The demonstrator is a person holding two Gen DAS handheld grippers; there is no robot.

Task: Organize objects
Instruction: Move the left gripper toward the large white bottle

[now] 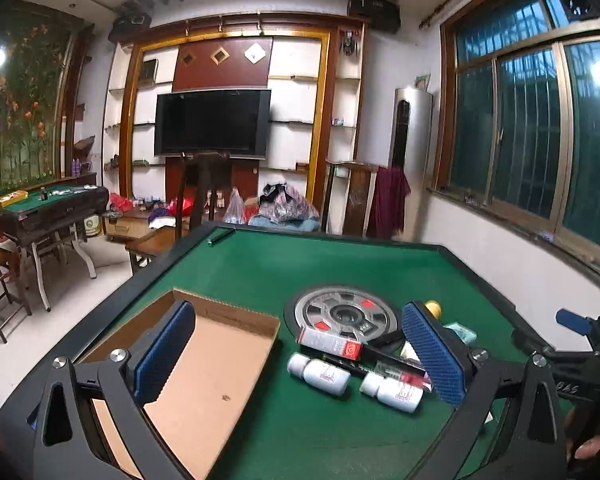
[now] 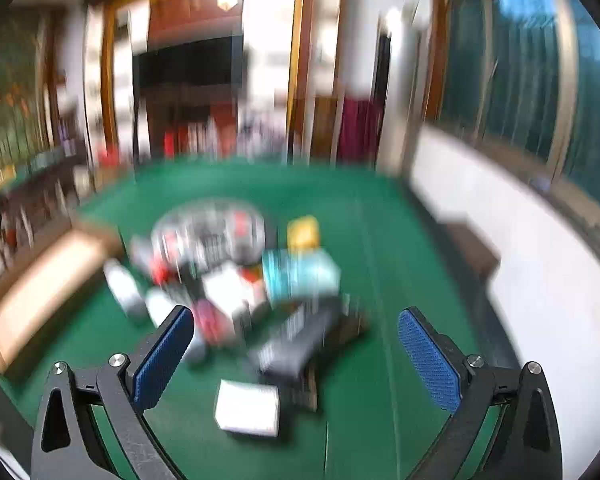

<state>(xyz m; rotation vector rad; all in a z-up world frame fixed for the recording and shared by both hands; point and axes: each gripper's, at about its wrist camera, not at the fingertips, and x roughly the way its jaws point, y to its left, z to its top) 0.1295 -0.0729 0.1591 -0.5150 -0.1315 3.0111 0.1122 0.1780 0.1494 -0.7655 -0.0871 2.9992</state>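
Table (image 1: 340,264): green felt top, dark raised rim.

Tray (image 1: 220,368): shallow cardboard, brown, on the felt at the left; nothing shows inside it.

Disc (image 1: 342,314): round metal panel with red marks, set in the table centre.

Left gripper (image 1: 300,356): blue-padded jaws spread wide, nothing between the pads. Left finger hangs over the tray; right finger stands before the pile of goods.

Pile, just right of the tray and below the disc:
- Bottle A (image 1: 319,374): white, capped, lying on its side, nearest the tray.
- Bottle B (image 1: 392,391): white, same kind, lying beside A, close to the right finger.
- Red box (image 1: 332,345): long, red and white, lying at the disc's near edge.
- Dark strip (image 1: 380,364): long, flat, between the red box and the bottles; kind not clear.
- Yellow item (image 1: 433,307): partly hidden behind the right finger.
- Teal pack (image 1: 460,331): partly hidden, right of that finger.

Right gripper (image 2: 296,354): jaws spread wide, holding nothing, over the near side of the pile. This view is heavily blurred.
- White box (image 2: 247,407): lies alone on the felt, nearest the camera, between the fingers.
- Black item (image 2: 296,344): long, just beyond the white box; kind not clear.
- The teal pack (image 2: 300,274) and yellow item (image 2: 303,233) lie further off.
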